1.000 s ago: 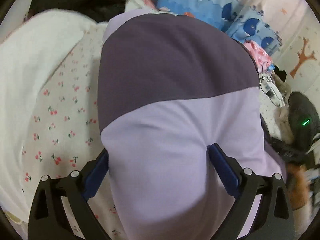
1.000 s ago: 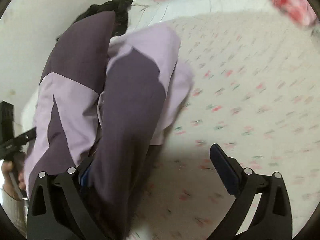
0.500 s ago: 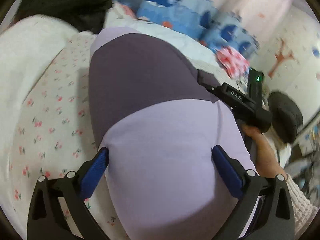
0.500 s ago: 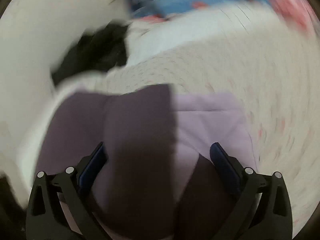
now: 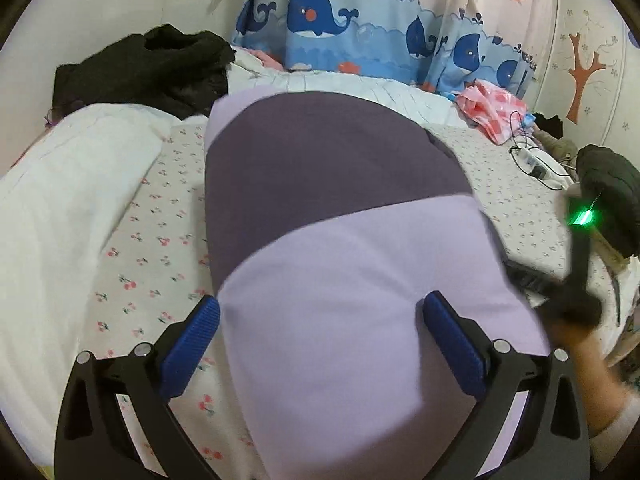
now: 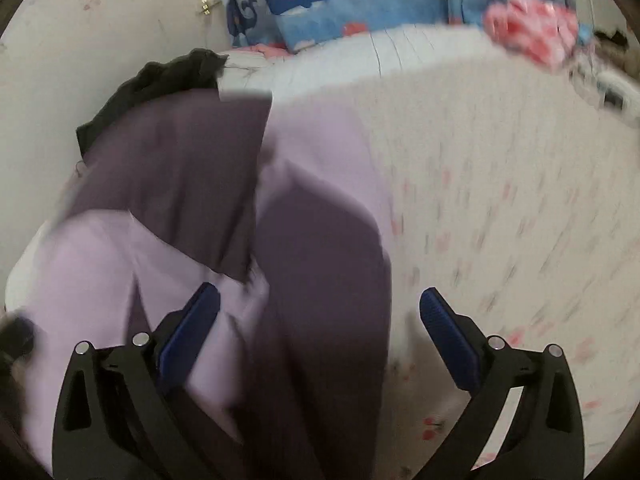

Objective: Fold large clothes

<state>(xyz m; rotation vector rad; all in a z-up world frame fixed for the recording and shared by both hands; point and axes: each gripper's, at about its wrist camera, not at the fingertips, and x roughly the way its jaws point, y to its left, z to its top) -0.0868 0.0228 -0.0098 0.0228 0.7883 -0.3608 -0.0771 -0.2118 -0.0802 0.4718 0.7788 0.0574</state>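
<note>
since half a second ago the right-hand device (image 5: 576, 280) has swung away from the garment's right edge and now blurs at the far right of the left view, one green light glowing on it. both tongs stand released, two blue pads each spread wide. the left tongs (image 5: 320, 334) hover with the one two-tone garment (image 5: 340, 240) between and beneath the pads, not pinched; its lilac half lies nearest, its dark purple half beyond. the right tongs (image 6: 320, 322) hang over the same garment (image 6: 224, 208), which spreads from between the pads out to their left in folded layers, while bare cherry-print sheet (image 6: 500, 200) lies under the right pad. beyond the left tongs: one black heap (image 5: 148, 68) far left, one whale curtain (image 5: 360, 36) behind, one pink bundle (image 5: 492, 108) to the right, one white quilt (image 5: 52, 208) on the left.
</note>
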